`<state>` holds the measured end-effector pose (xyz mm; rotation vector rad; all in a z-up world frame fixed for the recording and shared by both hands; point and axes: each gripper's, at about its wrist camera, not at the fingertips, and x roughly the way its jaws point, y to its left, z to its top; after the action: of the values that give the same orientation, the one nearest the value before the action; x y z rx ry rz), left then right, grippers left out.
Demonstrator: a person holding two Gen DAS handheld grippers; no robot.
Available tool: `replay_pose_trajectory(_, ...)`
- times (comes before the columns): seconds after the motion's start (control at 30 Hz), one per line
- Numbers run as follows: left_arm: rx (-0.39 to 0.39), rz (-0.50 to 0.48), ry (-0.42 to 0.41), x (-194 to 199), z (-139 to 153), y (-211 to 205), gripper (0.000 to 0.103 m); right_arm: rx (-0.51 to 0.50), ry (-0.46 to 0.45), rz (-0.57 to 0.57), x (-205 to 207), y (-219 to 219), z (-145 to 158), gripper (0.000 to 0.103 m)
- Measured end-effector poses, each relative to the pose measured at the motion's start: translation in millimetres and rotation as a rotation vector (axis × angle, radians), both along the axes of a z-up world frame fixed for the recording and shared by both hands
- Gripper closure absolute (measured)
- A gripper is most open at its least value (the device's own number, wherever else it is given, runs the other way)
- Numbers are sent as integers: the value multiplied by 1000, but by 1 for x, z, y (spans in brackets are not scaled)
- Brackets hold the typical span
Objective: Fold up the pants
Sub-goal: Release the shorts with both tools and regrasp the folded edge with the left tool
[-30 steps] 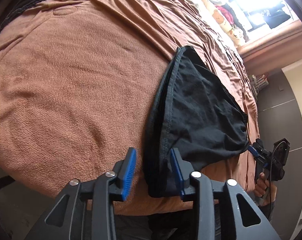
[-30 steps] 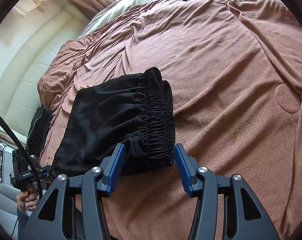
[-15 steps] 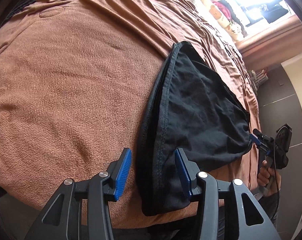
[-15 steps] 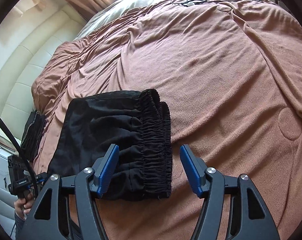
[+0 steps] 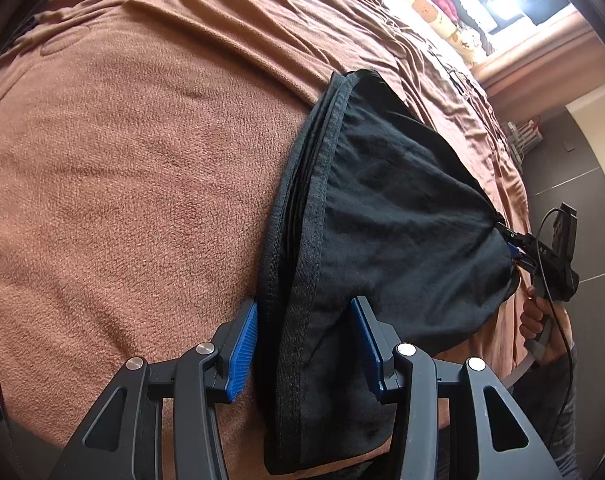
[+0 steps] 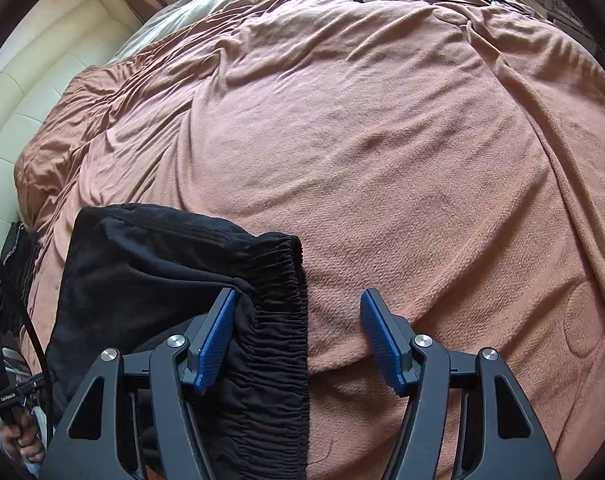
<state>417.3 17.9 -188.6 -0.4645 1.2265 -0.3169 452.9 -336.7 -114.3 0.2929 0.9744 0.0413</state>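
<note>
Folded black cotton pants (image 5: 386, 216) lie on the brown fleece bed blanket (image 6: 402, 160); left tongs (image 5: 304, 344) straddle the hems and right tongs (image 6: 298, 336) the elastic waistband, both half-open and gripping nothing, likely poised to pinch.

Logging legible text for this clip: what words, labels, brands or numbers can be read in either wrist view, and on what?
Nothing reads with certainty.
White print on the left gripper body in the right wrist view: too small and blurred.
White letters on the right gripper body in the left wrist view: too small to read.
Black pants and brown blanket: no text.
</note>
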Motion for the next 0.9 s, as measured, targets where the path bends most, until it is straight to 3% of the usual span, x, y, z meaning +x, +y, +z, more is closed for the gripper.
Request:
replay_pose_trajectory(0.13, 18, -7, -8, -2, 0, 0, 55, 32, 8, -21, 0, -6, -3, 41)
replay_pose_trajectory(0.3, 24, -1, -16, -10, 0, 8, 57, 20, -26, 29, -10, -1, 17, 41)
replay_pose_trajectory(0.47, 72, -9, 2, -15, -3, 9, 77, 7, -93, 37, -29, 6, 41, 40)
replay_pose_trajectory(0.57, 77, 8, 28, -19, -4, 14, 83, 9, -118, 69, -41, 15, 48, 40)
replay_pose_trajectory(0.73, 67, 13, 40, -25, -2, 18, 84, 24, -147, 169, -65, 37, 48, 40)
replay_pose_trajectory(0.9, 26, 28, 24, -35, 5, 26, 84, 2, -111, 235, -83, 45, 31, 40)
